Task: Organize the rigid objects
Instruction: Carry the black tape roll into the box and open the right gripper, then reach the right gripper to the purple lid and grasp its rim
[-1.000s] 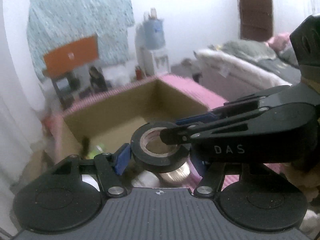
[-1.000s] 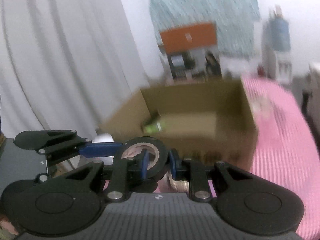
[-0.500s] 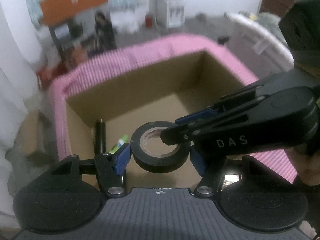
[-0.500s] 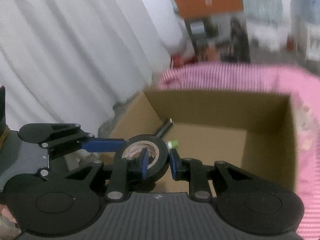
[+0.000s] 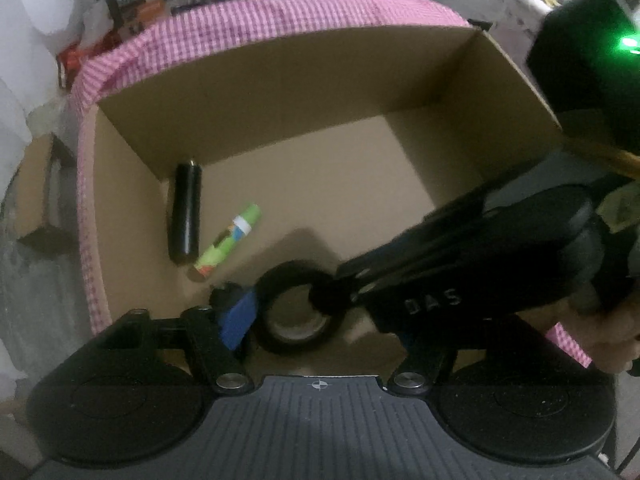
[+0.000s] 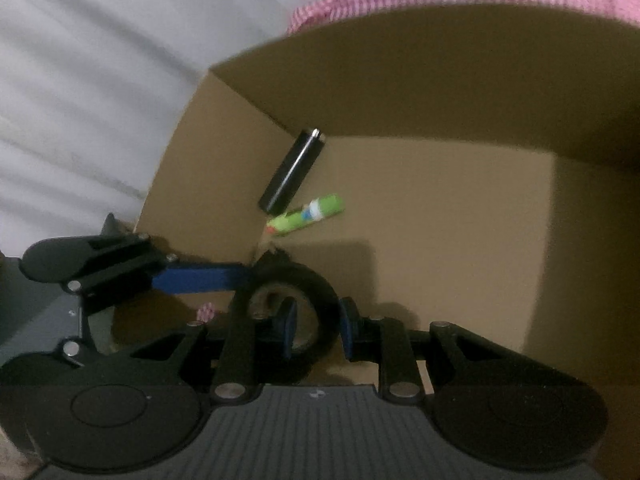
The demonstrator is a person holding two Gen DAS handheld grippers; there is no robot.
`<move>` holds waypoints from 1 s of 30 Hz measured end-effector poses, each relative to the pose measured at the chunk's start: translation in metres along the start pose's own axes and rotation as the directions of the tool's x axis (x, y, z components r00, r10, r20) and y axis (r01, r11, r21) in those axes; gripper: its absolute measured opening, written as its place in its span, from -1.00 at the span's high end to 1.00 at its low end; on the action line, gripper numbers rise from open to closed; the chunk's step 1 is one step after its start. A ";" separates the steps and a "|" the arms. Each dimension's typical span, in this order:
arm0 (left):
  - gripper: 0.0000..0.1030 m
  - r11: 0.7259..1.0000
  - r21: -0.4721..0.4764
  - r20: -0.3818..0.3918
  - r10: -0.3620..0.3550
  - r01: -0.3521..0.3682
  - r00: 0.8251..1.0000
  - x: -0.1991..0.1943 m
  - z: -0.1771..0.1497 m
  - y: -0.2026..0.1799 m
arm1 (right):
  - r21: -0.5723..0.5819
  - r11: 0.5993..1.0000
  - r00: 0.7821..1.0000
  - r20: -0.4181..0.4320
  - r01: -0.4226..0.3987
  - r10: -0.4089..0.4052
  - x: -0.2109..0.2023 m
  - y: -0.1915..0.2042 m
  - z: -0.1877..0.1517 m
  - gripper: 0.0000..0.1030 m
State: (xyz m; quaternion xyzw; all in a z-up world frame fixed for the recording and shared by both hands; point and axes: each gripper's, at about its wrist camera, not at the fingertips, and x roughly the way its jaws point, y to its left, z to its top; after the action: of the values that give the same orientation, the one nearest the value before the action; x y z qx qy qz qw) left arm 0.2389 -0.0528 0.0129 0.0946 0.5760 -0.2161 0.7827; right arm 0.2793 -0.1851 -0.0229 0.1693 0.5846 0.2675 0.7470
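Note:
A black tape roll [image 5: 286, 273] [image 6: 318, 282] hangs just above the floor of an open cardboard box [image 5: 280, 92] [image 6: 400, 80], near its front left. My right gripper [image 6: 319, 326] [image 5: 328, 298] is shut on the roll's wall, one pad inside the hole and one outside, and its jaws are starting to open. My left gripper [image 5: 316, 320] straddles the roll with its jaws opening. Its blue left pad [image 5: 238, 316] [image 6: 200, 278] stands beside the roll, and its other pad is hidden behind the right gripper.
A black cylinder [image 5: 185, 212] [image 6: 292, 176] and a green tube [image 5: 230, 242] [image 6: 308, 214] lie on the box floor at the left. Pink checked cloth [image 5: 280, 12] surrounds the box. A white curtain [image 6: 80, 80] hangs left. A hand [image 5: 612, 340] holds the right gripper.
Both grippers carried the tape roll from in front of the box to over it and down inside, tilting downward. The left gripper's blue pad has drawn away from the roll's side.

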 end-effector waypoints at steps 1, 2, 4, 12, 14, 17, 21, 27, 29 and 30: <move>-0.44 1.000 0.006 0.004 -0.003 0.003 1.000 -0.002 0.001 -0.002 | 0.002 1.000 1.000 -0.004 -0.010 0.010 0.002 0.002 0.000 0.47; -0.44 1.000 0.006 0.010 -0.008 0.008 1.000 -0.004 0.001 -0.003 | -0.002 1.000 1.000 0.002 -0.005 0.005 0.002 0.004 0.000 0.46; -0.44 1.000 0.005 0.031 -0.016 0.016 0.999 -0.009 0.000 -0.004 | -0.021 1.000 1.000 0.029 -0.004 0.005 -0.001 0.010 -0.002 0.46; -0.50 0.999 0.035 0.181 -0.040 0.035 0.983 -0.055 -0.019 -0.022 | -0.034 0.999 0.974 0.222 -0.031 0.037 -0.060 0.024 -0.035 0.37; -0.55 0.998 0.055 0.235 -0.043 0.031 0.971 -0.072 -0.029 -0.031 | -0.029 0.999 0.956 0.291 -0.035 0.042 -0.083 0.024 -0.055 0.01; -0.59 0.995 0.093 0.298 -0.059 0.032 0.953 -0.088 -0.047 -0.045 | -0.039 0.999 0.910 0.414 -0.007 0.023 -0.123 0.025 -0.097 -0.17; -0.66 0.986 0.148 0.345 -0.123 0.075 0.930 -0.096 -0.077 -0.069 | 0.001 1.000 0.860 0.509 0.026 -0.023 -0.153 0.019 -0.150 -0.21; -0.67 0.968 0.185 0.307 -0.221 0.170 0.926 -0.070 -0.110 -0.096 | 0.138 0.990 0.825 0.561 -0.007 -0.073 -0.168 -0.009 -0.216 -0.22; -0.67 0.966 0.195 0.297 -0.223 0.169 0.928 -0.062 -0.120 -0.105 | 0.186 0.982 0.818 0.570 -0.035 -0.079 -0.165 -0.021 -0.233 -0.22; -0.67 0.966 0.203 0.295 -0.219 0.163 0.930 -0.058 -0.124 -0.109 | 0.207 0.977 0.815 0.573 -0.045 -0.084 -0.163 -0.025 -0.240 -0.22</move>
State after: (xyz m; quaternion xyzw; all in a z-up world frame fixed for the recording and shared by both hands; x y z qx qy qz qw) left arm 0.0693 -0.0871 0.0394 0.0706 0.4291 -0.3533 0.8283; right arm 0.0246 -0.3172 0.0281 0.3150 0.3566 0.1320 0.8696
